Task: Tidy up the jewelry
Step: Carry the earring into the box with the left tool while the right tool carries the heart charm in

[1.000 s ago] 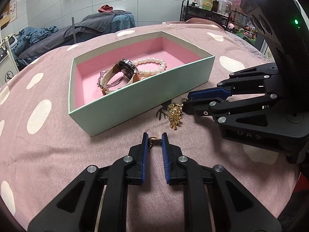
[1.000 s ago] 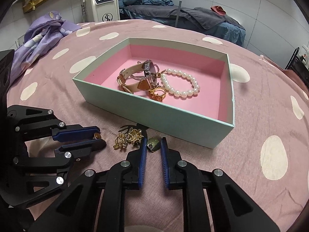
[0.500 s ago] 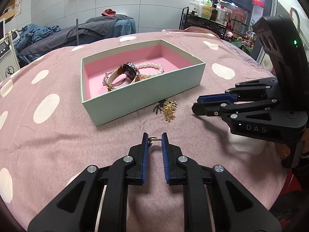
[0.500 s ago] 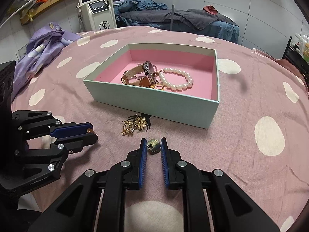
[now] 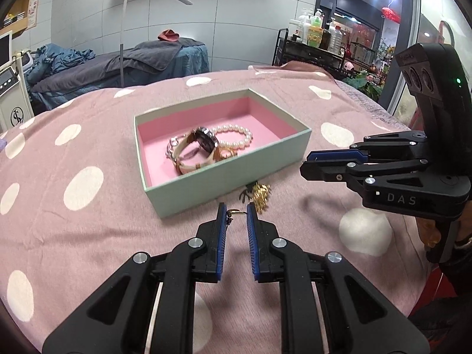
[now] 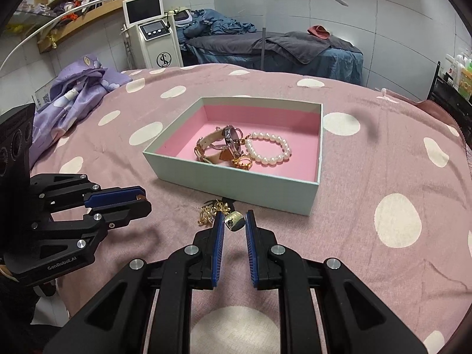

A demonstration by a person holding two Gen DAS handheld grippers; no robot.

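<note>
A mint box with a pink lining sits on the pink polka-dot cloth. It holds a watch, a pearl bracelet and a gold ring. A gold jewelry pile lies on the cloth in front of the box. My left gripper is shut on a small gold ring. My right gripper is shut on a small gold piece. Both are raised above the cloth, short of the box.
A purple garment lies on the cloth's far left. A white machine and a treatment bed stand behind the table. A shelf of bottles stands at the back right.
Both grippers have lifted up and back from the cloth with their pieces still held. The box and the gold pile now look farther away.
</note>
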